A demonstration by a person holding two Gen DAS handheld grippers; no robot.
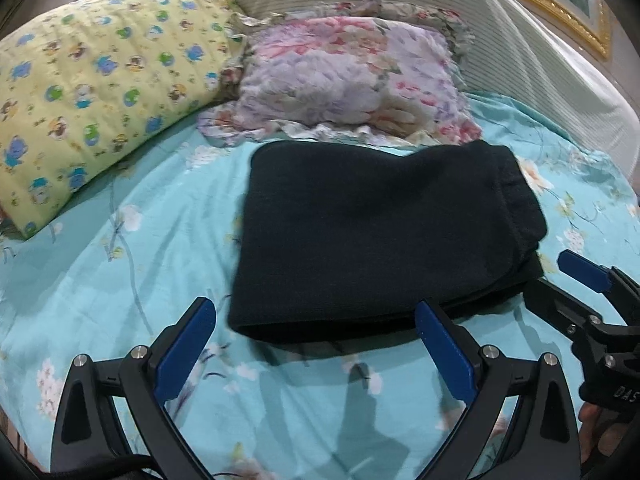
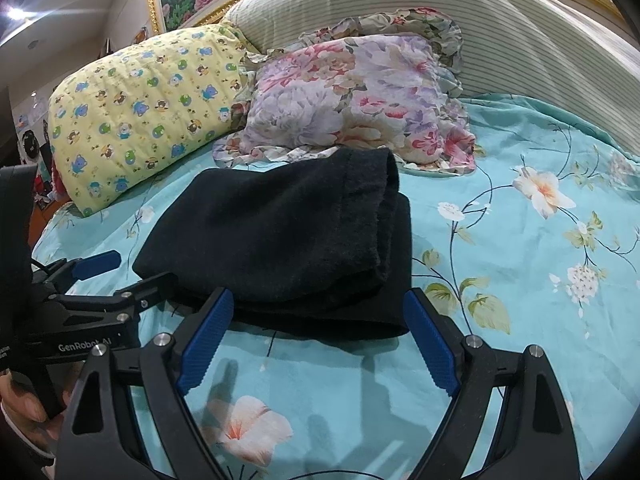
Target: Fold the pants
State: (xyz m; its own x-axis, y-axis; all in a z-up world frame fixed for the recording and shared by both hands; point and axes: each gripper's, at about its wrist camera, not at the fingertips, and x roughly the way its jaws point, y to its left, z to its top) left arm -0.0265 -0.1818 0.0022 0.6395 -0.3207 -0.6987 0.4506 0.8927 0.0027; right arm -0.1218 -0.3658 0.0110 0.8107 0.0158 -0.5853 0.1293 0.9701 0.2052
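Observation:
The black pants [image 1: 372, 236] lie folded in a compact stack on the turquoise floral bedsheet [image 1: 120, 264], just in front of the pillows; they also show in the right wrist view [image 2: 288, 240]. My left gripper [image 1: 316, 312] is open and empty, its blue pads just short of the stack's near edge. My right gripper [image 2: 318, 300] is open and empty, at the stack's near right corner. The right gripper shows at the right edge of the left wrist view [image 1: 560, 276], the left gripper at the left of the right wrist view [image 2: 132, 272].
A yellow cartoon-print pillow [image 1: 96, 100] lies at the back left and a floral ruffled pillow [image 1: 352, 80] behind the pants. A striped padded headboard [image 1: 500, 32] curves behind them. The bedsheet [image 2: 520, 240] stretches to the right of the pants.

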